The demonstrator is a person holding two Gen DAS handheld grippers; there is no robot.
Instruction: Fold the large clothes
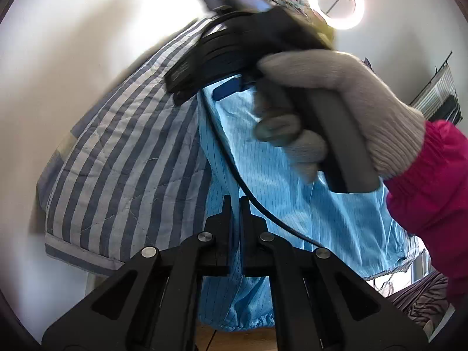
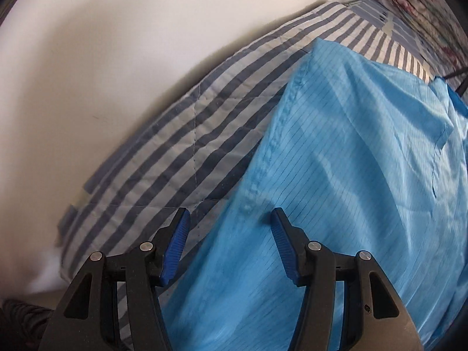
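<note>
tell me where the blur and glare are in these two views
Left wrist view: the ring light blows out to white glare top right, and the gloved hand with the right gripper's body is motion-smeared. Right wrist view: no glare, soft shadows on the blue garment; the striped quilt bends with fisheye distortion and smears towards the edge.

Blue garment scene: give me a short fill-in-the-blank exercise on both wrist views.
The left gripper is shut on the blue ____.
The right gripper has its jaws ____, nothing between them.
The garment lies on a ____ quilt.
The gloved hand wears a ____ sleeve.

Missing words: garment; open; striped; pink
</note>
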